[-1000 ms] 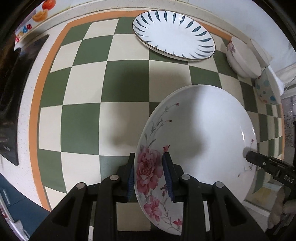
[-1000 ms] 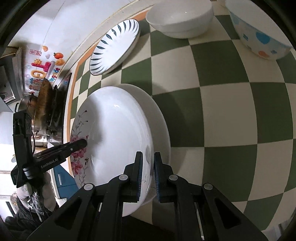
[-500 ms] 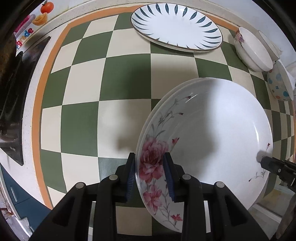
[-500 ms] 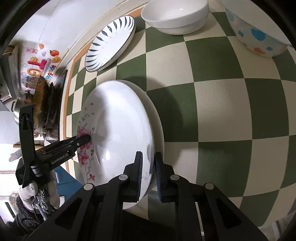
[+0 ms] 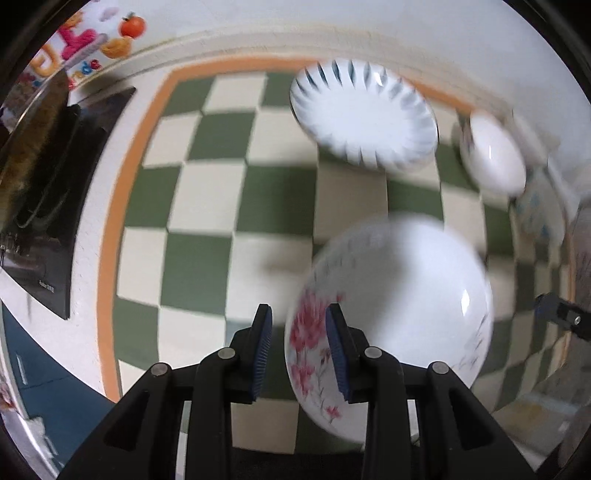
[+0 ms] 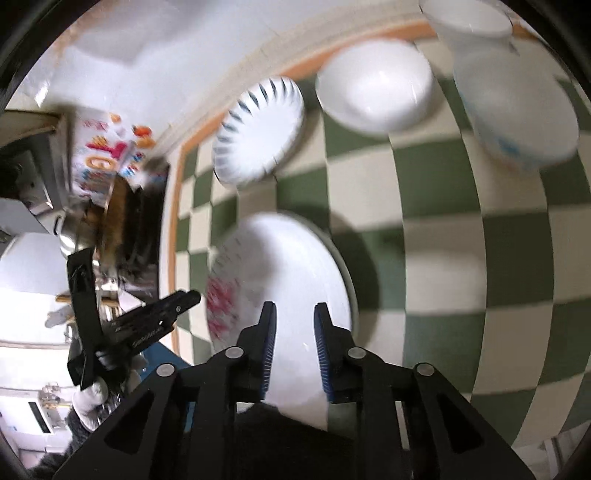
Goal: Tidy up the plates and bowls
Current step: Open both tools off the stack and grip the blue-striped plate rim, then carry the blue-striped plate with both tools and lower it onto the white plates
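The white plate with pink flowers [image 5: 399,295] lies on the green checked cloth, apparently stacked on a second white plate whose rim [image 6: 347,280] shows at its right edge. My left gripper [image 5: 298,350] is open, raised above the plate's near rim, with the flowered edge showing between its fingers. My right gripper [image 6: 294,349] is open above the opposite rim. A white plate with blue leaf marks [image 5: 364,114] lies at the back. A white bowl [image 6: 373,86] and a dotted bowl [image 6: 517,110] stand to its right. Both views are blurred.
A black stove top [image 5: 40,206] and a pan lie left of the cloth's orange border [image 5: 110,229]. A white cup-like vessel [image 6: 469,22] stands behind the bowls. The wall with colourful stickers [image 5: 85,40] runs along the back.
Both grippers have opened and let go of the flowered plate, then pulled up and back. The plate now rests on the cloth.
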The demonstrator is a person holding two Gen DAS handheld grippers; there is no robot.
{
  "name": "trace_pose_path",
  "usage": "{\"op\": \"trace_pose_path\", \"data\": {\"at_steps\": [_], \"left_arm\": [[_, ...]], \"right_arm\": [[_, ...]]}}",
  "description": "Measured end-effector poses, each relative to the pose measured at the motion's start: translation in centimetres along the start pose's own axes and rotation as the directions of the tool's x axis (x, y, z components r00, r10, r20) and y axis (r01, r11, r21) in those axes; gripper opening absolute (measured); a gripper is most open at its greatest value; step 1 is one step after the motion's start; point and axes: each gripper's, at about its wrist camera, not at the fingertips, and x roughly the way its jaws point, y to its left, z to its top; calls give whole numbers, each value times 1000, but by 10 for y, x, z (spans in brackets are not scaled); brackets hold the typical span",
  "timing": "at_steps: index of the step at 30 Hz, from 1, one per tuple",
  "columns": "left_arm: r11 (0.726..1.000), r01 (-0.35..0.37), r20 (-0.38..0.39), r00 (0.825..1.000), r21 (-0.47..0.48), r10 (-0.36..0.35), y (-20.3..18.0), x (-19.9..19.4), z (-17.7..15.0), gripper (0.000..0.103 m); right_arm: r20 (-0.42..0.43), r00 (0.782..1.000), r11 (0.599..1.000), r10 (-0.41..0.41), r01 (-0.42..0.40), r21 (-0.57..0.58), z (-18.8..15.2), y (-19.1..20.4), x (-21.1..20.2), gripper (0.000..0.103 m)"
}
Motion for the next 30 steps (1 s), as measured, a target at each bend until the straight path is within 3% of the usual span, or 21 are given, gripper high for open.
{"op": "trace_pose_path", "data": {"at_steps": [2,6,15,18,20,24,30], "left_arm": [[999,26,17,1000,-33,-25,9,-12,31,29],[996,62,15,998,-64,-61,24,1,88,29],[996,58,-72,996,67,-53,31,75,192,29],[993,70,-97,993,97,-61,28,96,215,29],[990,80,-100,993,120,-68,24,106,226,29],[975,119,-106,989,188,-100,9,117,241,29],[963,103,-90,992,250,-83,-4,116,248,26]], "right_arm": [[28,1000,1000,7,-8,28,21,6,2,40],[64,998,995,11,-17,95,69,15,25,40],[33,985,971,-169,161,177,139,21,95,40],[21,981,958,-195,186,217,148,14,112,40],[42,977,954,-210,195,227,154,15,118,28],[56,966,948,-251,233,218,163,24,123,28],[21,942,928,-334,325,183,169,37,136,28]]}}
